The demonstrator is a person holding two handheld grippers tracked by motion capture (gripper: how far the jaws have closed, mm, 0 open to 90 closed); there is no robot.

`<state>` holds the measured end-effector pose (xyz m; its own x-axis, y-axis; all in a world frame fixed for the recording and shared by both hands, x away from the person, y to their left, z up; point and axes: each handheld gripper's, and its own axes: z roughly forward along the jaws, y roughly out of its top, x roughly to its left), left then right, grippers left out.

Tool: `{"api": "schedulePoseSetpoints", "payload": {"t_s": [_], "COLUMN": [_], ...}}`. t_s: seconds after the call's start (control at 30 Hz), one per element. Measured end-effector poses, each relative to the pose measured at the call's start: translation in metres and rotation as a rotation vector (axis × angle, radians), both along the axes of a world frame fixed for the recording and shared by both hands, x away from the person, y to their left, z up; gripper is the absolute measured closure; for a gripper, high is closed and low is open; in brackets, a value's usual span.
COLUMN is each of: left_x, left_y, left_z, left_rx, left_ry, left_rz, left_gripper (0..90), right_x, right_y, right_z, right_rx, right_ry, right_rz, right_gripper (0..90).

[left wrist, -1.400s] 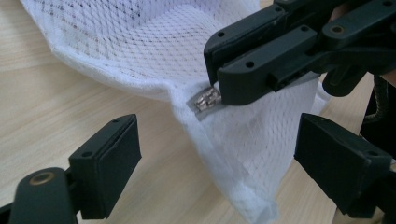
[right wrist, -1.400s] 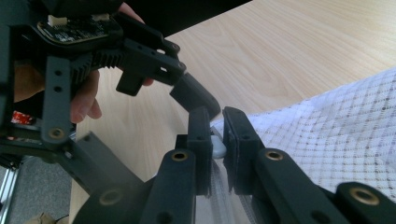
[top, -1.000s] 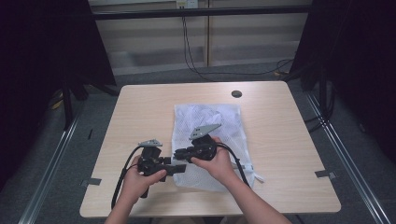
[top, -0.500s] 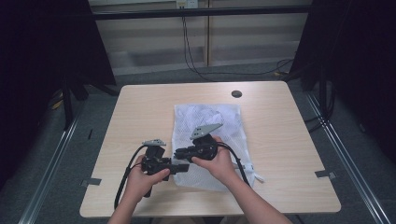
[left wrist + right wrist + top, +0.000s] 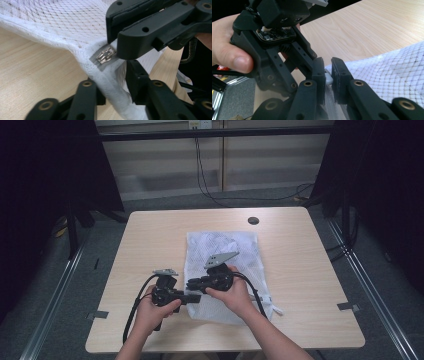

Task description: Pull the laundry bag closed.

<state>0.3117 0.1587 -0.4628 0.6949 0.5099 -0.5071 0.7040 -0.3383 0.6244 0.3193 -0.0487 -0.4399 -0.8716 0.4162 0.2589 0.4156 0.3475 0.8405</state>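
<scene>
together, both grippers (image 5: 192, 290) on mesh bag (image 5: 225, 251) corner

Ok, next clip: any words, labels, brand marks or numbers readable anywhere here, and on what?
None can be read.
White mesh laundry bag: no print or tag with text.
Small metal zipper pull on its edge: any embossing is too blurred to tell.
Left hand-held gripper and right hand-held gripper: plain black, no markings.
Light wooden table: bare.

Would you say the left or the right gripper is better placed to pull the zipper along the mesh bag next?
Probably the right gripper: its jaws sit at the zipper pull, while the left gripper clamps the mesh bag hem beside it, anchoring it.
</scene>
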Motion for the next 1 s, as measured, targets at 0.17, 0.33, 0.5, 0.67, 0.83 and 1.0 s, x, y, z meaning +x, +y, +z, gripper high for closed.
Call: {"api": "schedulePoseSetpoints", "payload": {"t_s": [0.17, 0.33, 0.5, 0.67, 0.83, 1.0], "left_x": [0.001, 0.002, 0.002, 0.002, 0.002, 0.001], "left_y": [0.003, 0.005, 0.005, 0.005, 0.005, 0.007], "left_z": [0.001, 0.003, 0.004, 0.005, 0.005, 0.005], "left_rx": [-0.004, -0.014, -0.005, -0.009, -0.002, -0.007], "left_ry": [0.0, -0.009, -0.015, -0.004, -0.005, 0.001], "left_rz": [0.0, 0.023, 0.029, 0.041, 0.041, 0.053], "left_gripper": [82.2, 87.5, 88.3, 88.7, 88.8, 88.9], "right_x": [0.0, 0.0, 0.0, -0.001, -0.002, -0.002], "right_y": [-0.002, -0.004, -0.004, -0.005, -0.007, -0.012], "right_z": [0.001, 0.001, 0.002, 0.002, 0.002, 0.003], "right_rx": [0.0, -0.004, -0.017, -0.024, -0.036, -0.036], "right_ry": [-0.004, -0.013, -0.016, -0.024, -0.009, -0.012], "right_rz": [0.005, 0.007, 0.007, 0.001, 0.009, 0.01], "right_gripper": [81.8, 81.8, 81.8, 81.9, 81.9, 82.0]}}
